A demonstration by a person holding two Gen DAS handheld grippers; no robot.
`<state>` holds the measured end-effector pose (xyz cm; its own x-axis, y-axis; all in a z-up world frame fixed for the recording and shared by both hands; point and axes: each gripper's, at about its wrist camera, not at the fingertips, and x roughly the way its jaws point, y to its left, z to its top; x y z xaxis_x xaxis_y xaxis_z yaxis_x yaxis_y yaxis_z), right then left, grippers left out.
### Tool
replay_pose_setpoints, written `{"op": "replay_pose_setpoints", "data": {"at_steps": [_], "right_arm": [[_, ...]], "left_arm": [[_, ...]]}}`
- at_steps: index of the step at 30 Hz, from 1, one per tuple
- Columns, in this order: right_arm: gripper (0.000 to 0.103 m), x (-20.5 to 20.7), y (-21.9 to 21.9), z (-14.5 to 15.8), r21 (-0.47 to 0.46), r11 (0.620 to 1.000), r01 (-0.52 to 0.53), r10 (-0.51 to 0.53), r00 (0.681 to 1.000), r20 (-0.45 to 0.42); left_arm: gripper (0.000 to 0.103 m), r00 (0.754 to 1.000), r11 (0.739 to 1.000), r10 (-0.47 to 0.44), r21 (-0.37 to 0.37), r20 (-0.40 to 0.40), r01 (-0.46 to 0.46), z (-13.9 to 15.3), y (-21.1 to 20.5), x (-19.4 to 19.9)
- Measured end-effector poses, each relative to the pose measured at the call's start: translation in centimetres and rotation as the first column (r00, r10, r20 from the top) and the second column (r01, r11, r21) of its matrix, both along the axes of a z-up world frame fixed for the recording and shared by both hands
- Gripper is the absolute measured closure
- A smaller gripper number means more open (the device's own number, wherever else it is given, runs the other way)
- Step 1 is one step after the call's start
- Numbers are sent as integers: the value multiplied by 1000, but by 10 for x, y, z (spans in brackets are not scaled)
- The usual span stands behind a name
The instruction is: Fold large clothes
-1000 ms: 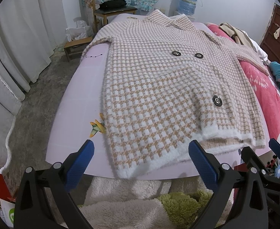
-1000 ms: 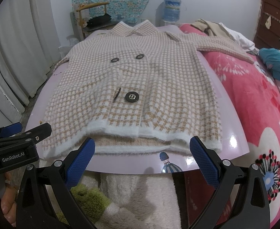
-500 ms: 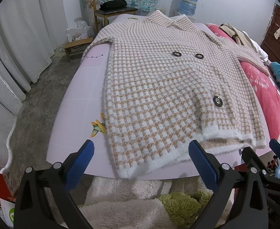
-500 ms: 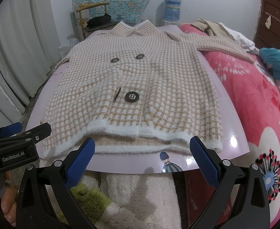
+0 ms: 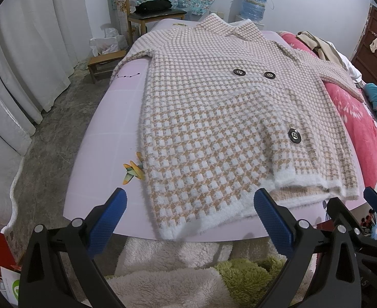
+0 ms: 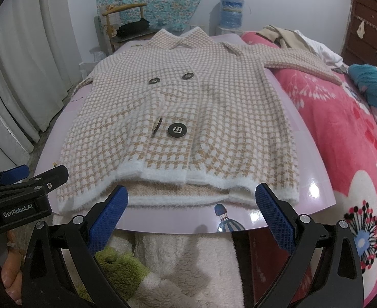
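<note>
One checked coat (image 5: pixel 214 128) with four dark buttons (image 6: pixel 177 130) lies flat, collar far, on a pink surface (image 5: pixel 106 133) beside a red bed (image 6: pixel 342 133), while two hand-held grippers, left hand-held gripper (image 5: pixel 188 218) and right hand-held gripper (image 6: pixel 192 210), hover released just short of its near hem.

I see the coat (image 5: pixel 214 118) as fuzzy knitted cloth with a fluffy white hem; its dark buttons (image 6: pixel 176 130) look glossy, with metal-like centres. The table (image 6: pixel 314 192) under it is smooth, glossy pink, showing glare. My grippers have matt black plastic arms and textured blue pads (image 5: pixel 270 220). The far chair (image 5: pixel 147 2) is wood.
</note>
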<state>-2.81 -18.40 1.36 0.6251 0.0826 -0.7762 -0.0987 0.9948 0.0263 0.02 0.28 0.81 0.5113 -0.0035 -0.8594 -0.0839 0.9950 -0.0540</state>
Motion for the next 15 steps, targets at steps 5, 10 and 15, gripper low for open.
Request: {"op": "replay_pose_setpoints", "data": {"at_steps": [5,10,15], "right_arm": [[8,0,1,0,1,1000,0,0,1000,1],[8,1,1,0,2,1000,-1,1,1000,1],[8,1,2,0,1,1000,0,0,1000,2]], "left_arm": [[6,1000,1000,2,1,-1,-2,0,12,6],[6,1000,1000,3,5,0,-3,-2,13,6],[6,1000,1000,1,12,-2,-1,-5,9,7]]}}
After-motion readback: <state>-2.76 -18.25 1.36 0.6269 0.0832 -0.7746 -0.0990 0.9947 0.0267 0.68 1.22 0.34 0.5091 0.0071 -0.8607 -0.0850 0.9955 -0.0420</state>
